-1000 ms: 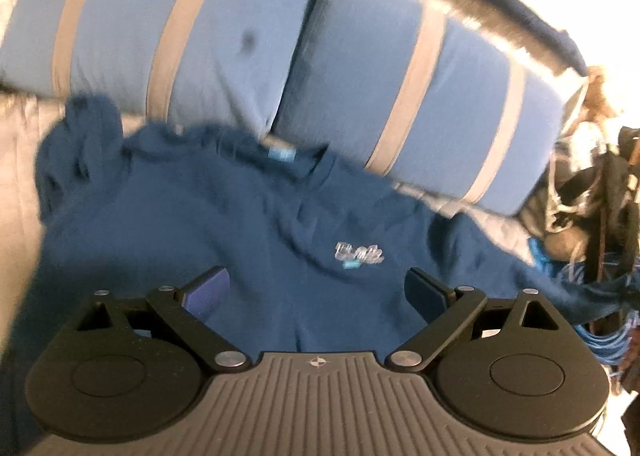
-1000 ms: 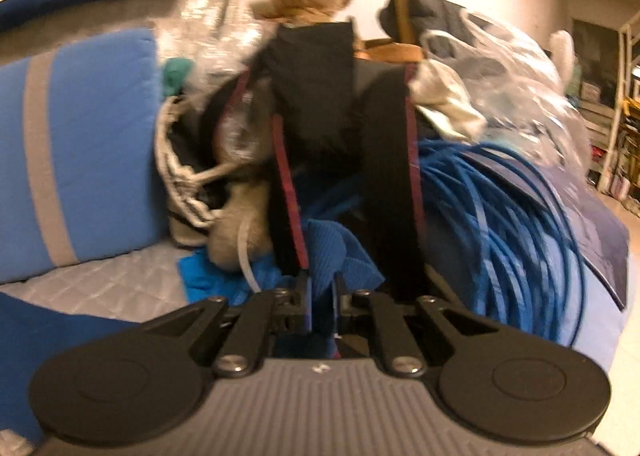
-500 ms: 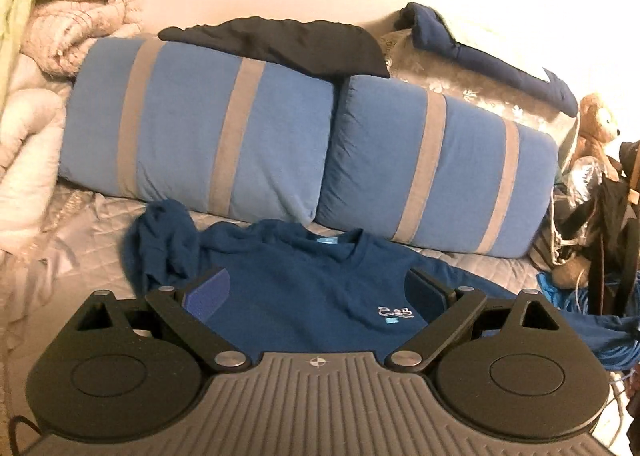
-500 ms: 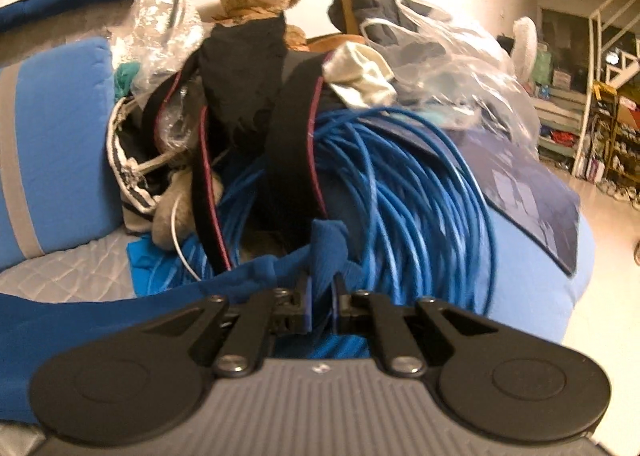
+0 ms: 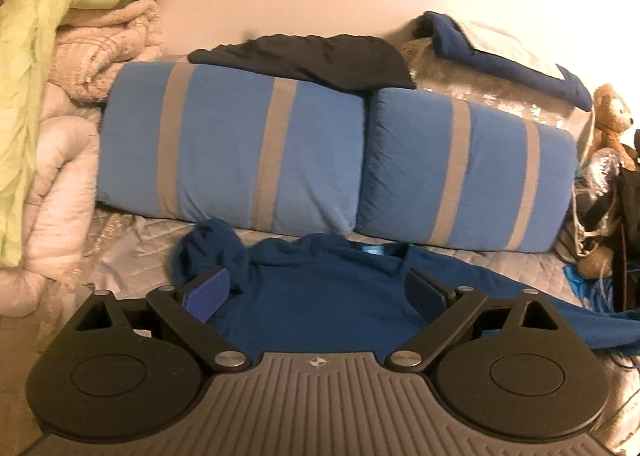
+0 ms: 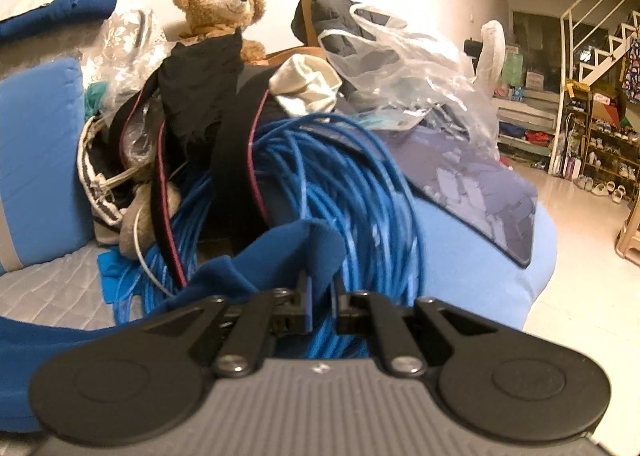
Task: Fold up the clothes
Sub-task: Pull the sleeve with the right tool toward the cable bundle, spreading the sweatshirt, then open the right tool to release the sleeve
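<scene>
Between the right gripper's (image 6: 321, 296) nearly closed jaws a fold of the blue sweater's sleeve (image 6: 288, 252) is pinched; the cloth bunches above the pads and trails down and left out of the right wrist view. Just beyond it lies a coil of blue cable (image 6: 340, 184) crossed by black straps (image 6: 232, 152), and behind that a heap: a teddy bear (image 6: 218, 4), a clear plastic bag (image 6: 404, 68) with dark and pale items inside that I cannot make out, and a dark jacket (image 6: 316, 16).

The left gripper (image 5: 318, 292) stands wide open and holds nothing. The sweater (image 5: 320, 296) lies flat on the grey quilted bed (image 5: 120, 252) directly ahead of and below its fingers, collar toward two blue striped pillows (image 5: 240, 152). One sleeve is crumpled in a lump at the left shoulder, just beyond the left finger; the other stretches away to the right edge of the left wrist view. A dark garment (image 5: 316, 56) rests on top of the pillows, and folded blankets (image 5: 80, 56) are stacked at the far left.
</scene>
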Available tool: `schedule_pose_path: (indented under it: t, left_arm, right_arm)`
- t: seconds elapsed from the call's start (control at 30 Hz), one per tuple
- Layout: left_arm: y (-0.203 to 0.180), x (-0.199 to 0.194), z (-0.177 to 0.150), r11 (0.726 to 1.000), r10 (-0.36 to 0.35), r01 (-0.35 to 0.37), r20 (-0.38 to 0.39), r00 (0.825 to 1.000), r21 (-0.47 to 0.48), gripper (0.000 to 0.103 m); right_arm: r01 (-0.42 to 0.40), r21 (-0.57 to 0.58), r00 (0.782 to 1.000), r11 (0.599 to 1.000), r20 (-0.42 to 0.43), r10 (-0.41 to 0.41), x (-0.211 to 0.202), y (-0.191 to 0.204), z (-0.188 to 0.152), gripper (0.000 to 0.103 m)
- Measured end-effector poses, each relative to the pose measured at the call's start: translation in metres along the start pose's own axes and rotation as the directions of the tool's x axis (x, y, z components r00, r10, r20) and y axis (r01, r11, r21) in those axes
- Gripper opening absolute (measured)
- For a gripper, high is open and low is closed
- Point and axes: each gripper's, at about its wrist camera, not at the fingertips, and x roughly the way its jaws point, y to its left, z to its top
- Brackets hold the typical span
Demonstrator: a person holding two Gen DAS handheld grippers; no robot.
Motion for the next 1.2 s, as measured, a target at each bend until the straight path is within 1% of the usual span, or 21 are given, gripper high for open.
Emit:
schedule_pose_path:
  t: [0.1, 0.17, 0.2, 0.23, 0.3, 0.33, 0.37, 0.4, 0.43, 0.53, 0.6, 0.67, 0.73, 0.83, 0.93, 1.0, 1.03, 1.13, 1.2]
  left_arm:
    - [0.013, -0.001, 0.000, 1.000, 0.019, -0.019, 0.004, 1.000, -0.009, 0.096]
    - [0.020, 0.002, 0.000, 0.999, 0.037, -0.037, 0.000, 0.999, -0.013, 0.096]
    - [0.023, 0.003, 0.000, 0.999, 0.044, -0.044, -0.004, 0.999, -0.014, 0.096]
    - [0.026, 0.004, 0.000, 0.999, 0.050, -0.050, -0.007, 0.999, -0.014, 0.096]
    - [0.030, 0.005, 0.000, 0.998, 0.059, -0.059, -0.012, 0.998, -0.013, 0.096]
    - [0.032, 0.005, 0.000, 0.998, 0.061, -0.061, -0.011, 0.998, -0.011, 0.096]
    - [0.035, 0.004, -0.001, 0.998, 0.062, -0.062, -0.010, 0.998, -0.009, 0.096]
    - [0.037, 0.004, -0.001, 0.998, 0.064, -0.064, -0.008, 0.998, -0.007, 0.096]
    - [0.039, 0.003, -0.002, 0.998, 0.067, -0.067, -0.007, 0.998, -0.008, 0.096]
    - [0.048, 0.004, -0.003, 0.996, 0.080, -0.080, -0.008, 0.997, -0.027, 0.096]
    - [0.055, 0.005, -0.004, 0.996, 0.085, -0.085, -0.009, 0.996, -0.039, 0.096]
    - [0.059, 0.007, -0.005, 0.995, 0.091, -0.092, -0.011, 0.996, -0.041, 0.096]
    - [0.060, 0.010, -0.006, 0.995, 0.096, -0.096, -0.017, 0.995, -0.041, 0.096]
    - [0.060, 0.012, -0.008, 0.995, 0.092, -0.093, -0.023, 0.996, -0.038, 0.096]
    - [0.060, 0.014, -0.010, 0.995, 0.088, -0.089, -0.023, 0.996, -0.039, 0.096]
    - [0.062, 0.016, -0.012, 0.995, 0.094, -0.095, -0.027, 0.995, -0.039, 0.096]
    - [0.063, 0.017, -0.013, 0.994, 0.097, -0.098, -0.029, 0.995, -0.040, 0.096]
    - [0.066, 0.021, -0.014, 0.991, 0.122, -0.124, -0.029, 0.992, -0.043, 0.096]
    - [0.070, 0.023, -0.014, 0.989, 0.134, -0.135, -0.029, 0.991, -0.057, 0.096]
  right_arm:
    - [0.009, -0.001, 1.000, 1.000, -0.011, -0.009, 0.003, -0.007, -0.002, 0.009]
    - [-0.001, -0.008, 1.000, 1.000, -0.029, 0.001, 0.006, -0.005, -0.008, 0.010]
    - [-0.008, -0.015, 0.999, 1.000, -0.038, 0.007, 0.008, -0.002, -0.012, 0.013]
    - [-0.011, -0.023, 0.999, 1.000, -0.045, 0.010, 0.009, 0.000, -0.016, 0.027]
    - [-0.005, -0.041, 0.999, 0.999, -0.054, 0.003, 0.010, 0.007, -0.019, 0.044]
    - [-0.005, -0.044, 0.998, 0.999, -0.059, 0.003, 0.009, 0.009, -0.020, 0.060]
    - [-0.008, -0.039, 0.998, 0.999, -0.063, 0.006, 0.006, 0.011, -0.020, 0.070]
    - [-0.011, -0.033, 0.998, 0.999, -0.067, 0.009, 0.003, 0.012, -0.019, 0.090]
    - [-0.014, -0.028, 0.997, 1.000, -0.071, 0.012, 0.000, 0.014, -0.019, 0.097]
    - [-0.035, -0.014, 0.996, 0.999, -0.081, 0.034, -0.014, 0.019, -0.018, 0.098]
    - [-0.060, -0.025, 0.996, 0.998, -0.074, 0.058, -0.028, 0.028, -0.019, 0.098]
    - [-0.127, -0.059, 0.991, 0.990, -0.056, 0.123, -0.045, 0.042, -0.022, 0.098]
    - [-0.215, -0.112, 0.976, 0.970, -0.053, 0.210, -0.057, 0.060, -0.024, 0.098]
    - [-0.358, -0.181, 0.934, 0.916, -0.082, 0.348, -0.063, 0.093, -0.025, 0.099]
    - [-0.459, -0.264, 0.889, 0.849, -0.118, 0.444, -0.061, 0.133, -0.025, 0.099]
    - [-0.523, -0.310, 0.852, 0.794, -0.159, 0.499, -0.054, 0.163, -0.022, 0.098]
    - [-0.553, -0.325, 0.833, 0.768, -0.182, 0.523, -0.050, 0.178, -0.021, 0.098]
    - [-0.612, -0.352, 0.790, 0.708, -0.248, 0.560, -0.035, 0.221, -0.018, 0.097]
    - [-0.625, -0.389, 0.780, 0.677, -0.277, 0.561, -0.025, 0.251, -0.020, 0.095]
